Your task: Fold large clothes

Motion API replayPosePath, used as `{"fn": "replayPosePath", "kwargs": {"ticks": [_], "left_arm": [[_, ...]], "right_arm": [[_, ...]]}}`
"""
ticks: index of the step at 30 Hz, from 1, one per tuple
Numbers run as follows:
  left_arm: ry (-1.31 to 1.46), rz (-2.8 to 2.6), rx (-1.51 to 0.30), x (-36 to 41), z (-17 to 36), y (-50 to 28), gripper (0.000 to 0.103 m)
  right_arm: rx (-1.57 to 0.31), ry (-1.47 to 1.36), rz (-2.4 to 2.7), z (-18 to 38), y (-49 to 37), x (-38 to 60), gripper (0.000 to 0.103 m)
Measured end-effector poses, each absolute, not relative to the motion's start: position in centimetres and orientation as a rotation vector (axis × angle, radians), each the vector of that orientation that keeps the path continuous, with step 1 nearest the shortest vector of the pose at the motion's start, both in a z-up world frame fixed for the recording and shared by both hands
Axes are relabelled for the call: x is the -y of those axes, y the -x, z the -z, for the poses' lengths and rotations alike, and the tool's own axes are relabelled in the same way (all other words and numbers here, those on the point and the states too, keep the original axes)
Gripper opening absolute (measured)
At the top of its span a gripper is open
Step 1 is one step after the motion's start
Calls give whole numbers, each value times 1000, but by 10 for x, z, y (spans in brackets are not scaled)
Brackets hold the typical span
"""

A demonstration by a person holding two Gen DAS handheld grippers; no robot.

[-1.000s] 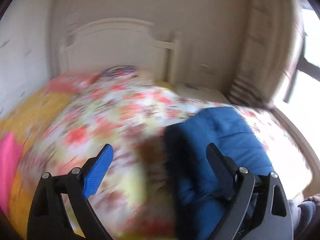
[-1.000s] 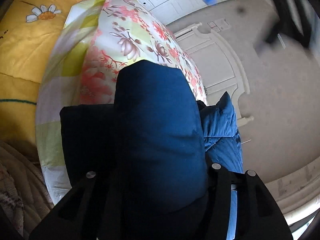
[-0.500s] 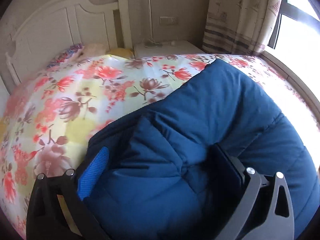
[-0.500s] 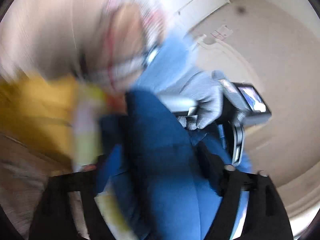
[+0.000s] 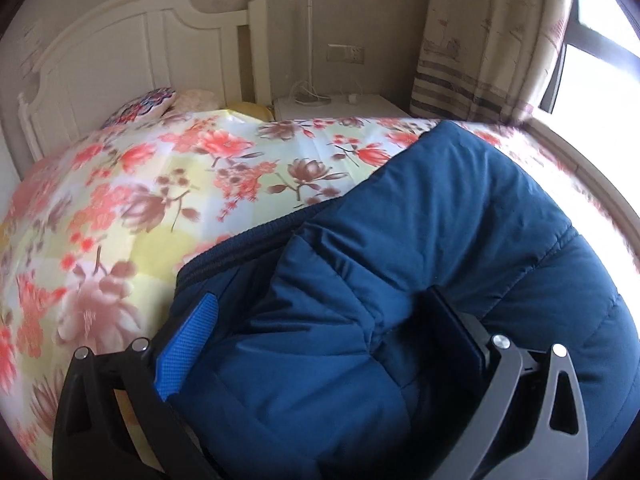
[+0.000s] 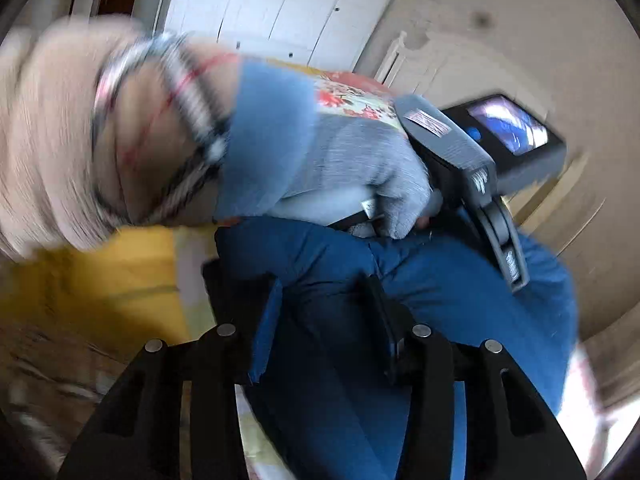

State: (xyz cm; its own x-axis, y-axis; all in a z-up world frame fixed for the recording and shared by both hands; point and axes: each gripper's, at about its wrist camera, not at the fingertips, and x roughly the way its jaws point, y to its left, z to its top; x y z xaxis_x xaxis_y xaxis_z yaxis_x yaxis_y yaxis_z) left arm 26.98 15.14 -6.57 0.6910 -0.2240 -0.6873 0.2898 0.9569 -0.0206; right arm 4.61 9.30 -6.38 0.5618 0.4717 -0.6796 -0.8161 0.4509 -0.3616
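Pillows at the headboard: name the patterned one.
The leftmost pillow, with a red and blue print. The beige one and the yellow one to its right show no print.

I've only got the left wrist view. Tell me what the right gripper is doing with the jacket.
Observer: The right gripper is closed on a fold of the blue jacket; its jaws have just been closing.
Operator: Report what's just beyond it.
Observer: A grey-gloved hand holds the handle of the left gripper right above the jacket; that gripper's jaws have just been opening, with the jacket between them.
Operator: Say what lies beside the jacket there.
Observer: Yellow bedding, blurred, on the left of the jacket in the right wrist view.
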Motion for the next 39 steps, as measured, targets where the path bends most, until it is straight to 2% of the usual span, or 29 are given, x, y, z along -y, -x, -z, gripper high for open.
{"fn": "replayPosePath", "kwargs": {"ticks": [3, 6, 9, 14, 16, 19, 20, 24, 28, 30, 32, 33, 35, 37, 39], "left_arm": [[-107, 242, -734, -150, 63, -266, 101], [-113, 221, -722, -150, 62, -264, 101], [-91, 191, -722, -154, 62, -265, 101], [-108, 137, -705, -154, 60, -262, 101], [-101, 136, -705, -156, 60, -263, 101], [-73, 126, -707, -161, 61, -263, 101], [-56, 109, -711, -166, 62, -264, 101], [-20, 121, -731, -173, 66, -268, 101], [-25, 113, -723, -172, 65, -266, 101], [-19, 114, -722, -173, 66, -266, 101], [-14, 110, -720, -174, 66, -266, 101], [-12, 100, -721, -174, 67, -266, 101], [6, 102, -729, -177, 68, -267, 101], [1, 102, -727, -177, 67, -268, 101], [-10, 97, -721, -175, 66, -266, 101]], "right_arm": [[-602, 604, -943, 40, -60, -66, 42], [-537, 519, -857, 8, -85, -23, 42], [-486, 364, -743, -19, -136, 24, 42], [-530, 184, -610, -34, -245, 57, 41], [-580, 179, -597, -23, -280, 51, 38], [-801, 310, -577, 43, -323, 24, 33], [-813, 298, -601, 56, -328, 22, 34], [-847, 259, -623, 39, -340, 28, 33], [-737, 136, -574, -2, -343, 60, 33], [-752, 77, -535, 7, -355, 73, 33], [-880, 140, -544, 52, -369, 62, 33], [-865, 102, -570, 67, -371, 64, 33], [-893, -42, -583, 70, -377, 77, 33], [-918, 14, -558, 58, -378, 72, 33], [-867, 89, -492, 36, -373, 65, 33]]}}
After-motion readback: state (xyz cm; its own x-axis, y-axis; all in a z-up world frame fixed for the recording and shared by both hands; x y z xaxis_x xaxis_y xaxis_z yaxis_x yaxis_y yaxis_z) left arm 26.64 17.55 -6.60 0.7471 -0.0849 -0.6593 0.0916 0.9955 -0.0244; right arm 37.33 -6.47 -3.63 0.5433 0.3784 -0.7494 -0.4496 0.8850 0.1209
